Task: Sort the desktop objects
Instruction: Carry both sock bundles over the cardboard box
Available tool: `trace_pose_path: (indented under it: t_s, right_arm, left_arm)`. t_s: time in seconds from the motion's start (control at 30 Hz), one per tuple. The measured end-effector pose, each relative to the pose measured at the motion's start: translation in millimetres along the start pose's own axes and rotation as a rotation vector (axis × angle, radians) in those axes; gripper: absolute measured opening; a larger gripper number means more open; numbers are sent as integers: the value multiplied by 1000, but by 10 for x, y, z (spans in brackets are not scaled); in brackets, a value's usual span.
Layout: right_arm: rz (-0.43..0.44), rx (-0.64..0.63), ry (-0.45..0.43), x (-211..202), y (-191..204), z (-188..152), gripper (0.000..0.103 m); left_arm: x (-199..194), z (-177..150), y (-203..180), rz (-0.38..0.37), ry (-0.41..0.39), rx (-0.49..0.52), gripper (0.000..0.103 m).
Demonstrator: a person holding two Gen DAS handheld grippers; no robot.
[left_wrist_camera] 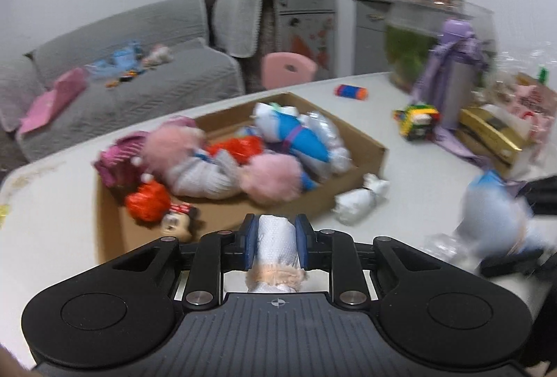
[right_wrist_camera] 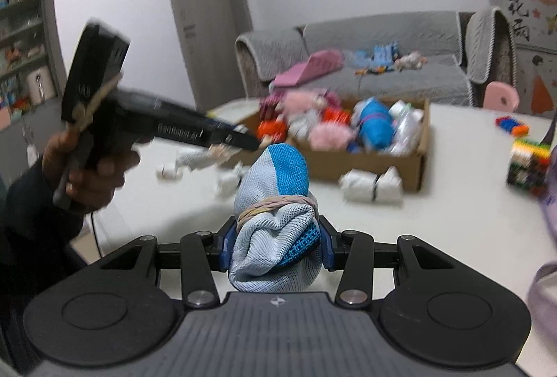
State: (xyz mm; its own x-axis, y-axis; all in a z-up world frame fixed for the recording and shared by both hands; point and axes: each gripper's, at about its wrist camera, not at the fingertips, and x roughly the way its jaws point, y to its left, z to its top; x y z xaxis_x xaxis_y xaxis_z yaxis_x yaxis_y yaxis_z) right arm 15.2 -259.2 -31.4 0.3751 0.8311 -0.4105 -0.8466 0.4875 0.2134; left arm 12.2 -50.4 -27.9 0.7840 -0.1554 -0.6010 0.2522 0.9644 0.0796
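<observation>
My left gripper [left_wrist_camera: 276,230] is shut on a white rolled sock bundle [left_wrist_camera: 276,244] bound with a peach band, held just before the near wall of the cardboard box [left_wrist_camera: 369,150]. The box holds several soft toys and sock rolls. My right gripper [right_wrist_camera: 275,239] is shut on a light blue mesh sock bundle [right_wrist_camera: 275,203] with a bright blue toe, above the white table [right_wrist_camera: 452,220]. That bundle shows blurred in the left wrist view [left_wrist_camera: 494,217]. The left gripper shows in the right wrist view [right_wrist_camera: 236,140], holding its white bundle. Another white sock roll [left_wrist_camera: 360,199] lies beside the box.
A block toy [left_wrist_camera: 416,123], a purple bottle [left_wrist_camera: 456,77], a gold box [left_wrist_camera: 491,130] and packets crowd the table's right side. An orange-blue roll [left_wrist_camera: 351,92] lies far back. Small white rolls [right_wrist_camera: 167,170] lie on the table left. A pink chair [left_wrist_camera: 289,69] and grey sofa [left_wrist_camera: 139,81] stand behind.
</observation>
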Motion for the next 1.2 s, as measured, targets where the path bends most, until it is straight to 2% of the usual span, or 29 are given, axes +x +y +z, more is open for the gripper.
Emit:
trace_pose_path:
  t_s: [0.3,0.53,0.67,0.83,0.97,1.03,1.2]
  right_arm:
    - [-50,-10,-146,-99,-277,711,42]
    - [-28,-74,-220,187,-301,1257,42]
    - [-15,-105,-233,457,-305,1442,42]
    - [-18,-133,-213,736,-366,1403,42]
    - [-68,-173,-151,946,-382,1278,42]
    - [-78,-182,-128,987,-408,1224,42]
    - [-110,-191,-114,1009,-411,1219,42]
  left_arm:
    - [41,274,51,54,-23,11,29]
    - [237,468,164,101,-18,26,29]
    - [417,562,261,113,-13,27,29]
    - [645,626,355,142,-2,28,29]
    - [839,676,470,155,23,-8,29]
    - [898,696,521,150,31,-28,29]
    - [963,693,591,191,55,-39,29]
